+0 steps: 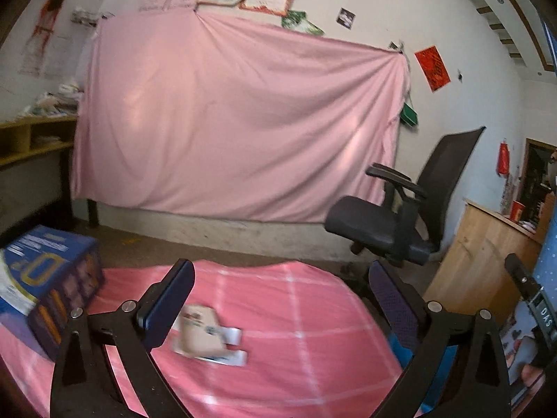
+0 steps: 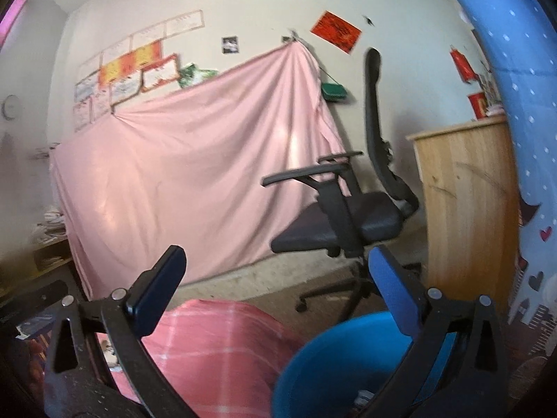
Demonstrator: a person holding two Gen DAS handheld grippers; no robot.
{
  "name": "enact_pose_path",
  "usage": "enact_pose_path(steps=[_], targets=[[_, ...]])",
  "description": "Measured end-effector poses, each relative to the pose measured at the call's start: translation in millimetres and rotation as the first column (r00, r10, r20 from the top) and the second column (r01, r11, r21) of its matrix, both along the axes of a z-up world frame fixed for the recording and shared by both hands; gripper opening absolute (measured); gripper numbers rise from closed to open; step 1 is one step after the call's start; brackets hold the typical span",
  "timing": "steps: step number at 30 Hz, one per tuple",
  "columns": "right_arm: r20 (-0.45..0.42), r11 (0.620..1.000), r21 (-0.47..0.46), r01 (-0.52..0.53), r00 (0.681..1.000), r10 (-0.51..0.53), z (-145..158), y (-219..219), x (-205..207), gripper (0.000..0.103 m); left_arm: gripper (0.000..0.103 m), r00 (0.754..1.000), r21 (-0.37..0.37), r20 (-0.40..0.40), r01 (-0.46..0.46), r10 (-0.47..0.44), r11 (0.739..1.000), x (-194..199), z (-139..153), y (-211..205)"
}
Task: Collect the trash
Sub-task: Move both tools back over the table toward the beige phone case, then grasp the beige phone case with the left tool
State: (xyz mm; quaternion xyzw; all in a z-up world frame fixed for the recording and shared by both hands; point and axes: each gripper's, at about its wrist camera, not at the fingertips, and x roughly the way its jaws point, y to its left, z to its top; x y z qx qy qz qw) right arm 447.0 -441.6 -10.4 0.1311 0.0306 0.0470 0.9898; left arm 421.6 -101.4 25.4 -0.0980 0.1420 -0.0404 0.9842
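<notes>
Left gripper (image 1: 280, 299) wide, empty; right gripper (image 2: 276, 285) likewise; we should straddle the crumpled tan-and-white wrapper (image 1: 209, 336) on the pink checked bench (image 1: 313, 313), then drop it in the blue plastic bin (image 2: 334, 355).

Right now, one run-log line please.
left gripper: open, empty | right gripper: open, empty | crumpled paper wrapper: on pink checked cloth | blue plastic bin: below right gripper
</notes>
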Motion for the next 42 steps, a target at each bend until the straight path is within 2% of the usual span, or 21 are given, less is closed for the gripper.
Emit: enact_pose_path(steps=[8,15,24,38,42], targets=[[0.025,0.996,-0.034,-0.078,0.997,0.079,7,45,9,0.103,0.098,0.994,0.031,0.052,-0.102,0.101,0.994,-23,-4,45],[0.01,0.985,-0.114,-0.132,0.991,0.134,0,89,12,0.103,0.098,0.991,0.022,0.025,-0.134,0.134,0.991,-29,-18,75],[-0.024,0.964,-0.164,-0.209,0.978,0.208,-11,127,19,0.103,0.098,0.984,0.029,0.01,-0.175,0.175,0.984,-31,-33,96],[-0.036,0.917,-0.251,-0.309,0.95,0.31,-25,165,22,0.103,0.098,0.985,0.016,-0.005,-0.173,0.173,0.985,-25,-61,112],[-0.079,0.9,-0.287,-0.328,0.944,0.319,-33,175,29,0.103,0.098,0.989,0.009,-0.027,-0.145,0.145,0.989,-20,-69,114]])
